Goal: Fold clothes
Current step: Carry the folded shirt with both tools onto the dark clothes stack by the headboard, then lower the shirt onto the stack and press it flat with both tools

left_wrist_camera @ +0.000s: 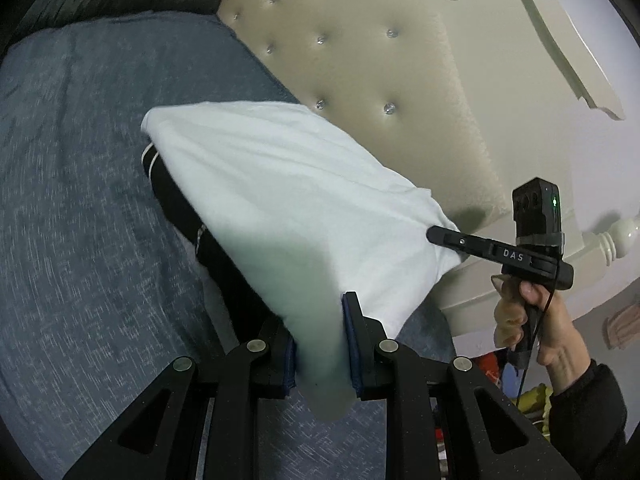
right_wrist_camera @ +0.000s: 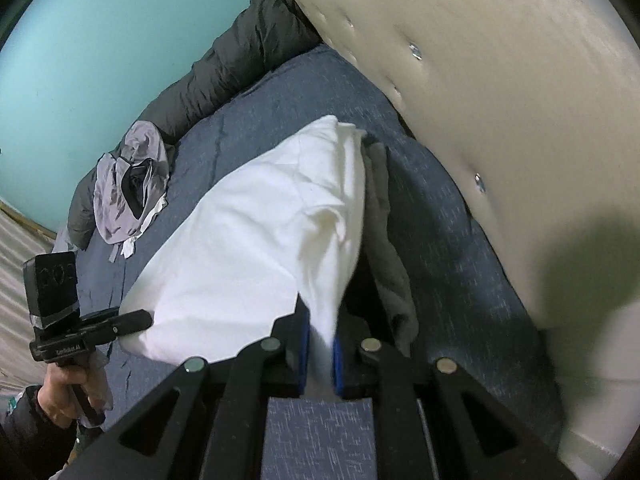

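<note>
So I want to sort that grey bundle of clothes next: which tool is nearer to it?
Left. The left tool holds the white garment's edge on the side facing the grey bundle; the right tool grips the opposite edge, by the headboard.

The shirt [left_wrist_camera: 280, 184] stretches between the left tongs [left_wrist_camera: 320, 340] and the right tongs [right_wrist_camera: 320, 344], above the bed [left_wrist_camera: 80, 160]. The headboard [left_wrist_camera: 380, 80] stands beyond the right tongs. A crumpled garment [right_wrist_camera: 128, 184] lies on the bed, ahead of the left tongs.

Two grippers [left_wrist_camera: 322, 344] [right_wrist_camera: 320, 346]; one white garment [left_wrist_camera: 280, 184]; one grey clothes heap [right_wrist_camera: 128, 188]; one dark quilt [right_wrist_camera: 240, 60].
</note>
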`<state>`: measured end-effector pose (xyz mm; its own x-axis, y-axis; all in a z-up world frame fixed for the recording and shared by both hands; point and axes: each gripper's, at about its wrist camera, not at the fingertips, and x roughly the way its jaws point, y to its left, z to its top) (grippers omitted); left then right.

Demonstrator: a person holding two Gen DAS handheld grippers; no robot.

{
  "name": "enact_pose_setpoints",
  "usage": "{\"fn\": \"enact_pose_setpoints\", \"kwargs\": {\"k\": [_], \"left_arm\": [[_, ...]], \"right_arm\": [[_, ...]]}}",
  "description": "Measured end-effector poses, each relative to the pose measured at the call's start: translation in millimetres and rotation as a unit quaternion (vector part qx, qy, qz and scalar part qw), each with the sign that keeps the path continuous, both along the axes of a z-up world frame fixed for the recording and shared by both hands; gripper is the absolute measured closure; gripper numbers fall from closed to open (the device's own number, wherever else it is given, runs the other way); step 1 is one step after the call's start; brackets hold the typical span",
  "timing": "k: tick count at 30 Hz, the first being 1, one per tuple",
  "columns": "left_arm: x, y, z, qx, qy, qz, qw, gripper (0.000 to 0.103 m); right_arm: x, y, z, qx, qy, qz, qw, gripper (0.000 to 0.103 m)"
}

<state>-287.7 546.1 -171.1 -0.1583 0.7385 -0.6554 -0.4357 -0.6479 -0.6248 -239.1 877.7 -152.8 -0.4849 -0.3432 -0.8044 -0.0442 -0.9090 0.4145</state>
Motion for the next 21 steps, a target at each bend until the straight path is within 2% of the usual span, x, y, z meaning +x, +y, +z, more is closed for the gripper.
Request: {"fn": "enact_pose_setpoints", "kwargs": {"k": [6, 13, 17, 18, 21], "left_arm": [[3.6, -4.2, -12.3, 0.011, -0.016, 0.009, 0.9998, 0.081], [16.3, -19.7, -13.1, 0.020, -0.015, 0.009, 0.9997, 0.078], [23.6, -33.5, 7.3, 0.003, 0.037, 0.009, 0.9993, 0.078], [22.1, -34.0, 13.0, -0.002, 0.052, 0.010, 0.9986, 0.078], [17.2, -30.5, 27.8, -0.012, 0.088, 0.008, 0.9960, 0.078]], "right_arm": [[10.0, 6.7, -13.7, -0.002, -0.007, -0.012, 1.000, 0.097], [31.1, 11.9, -32.0, -0.005, -0.007, -0.029, 1.000, 0.097], [42.7, 20.3, -17.0, 0.014, 0.017, -0.052, 0.998, 0.096], [45.2, 20.7, -10.5, 0.025, 0.026, -0.058, 0.998, 0.092], [52.1, 18.9, 16.0, 0.048, 0.077, -0.078, 0.993, 0.092]]}}
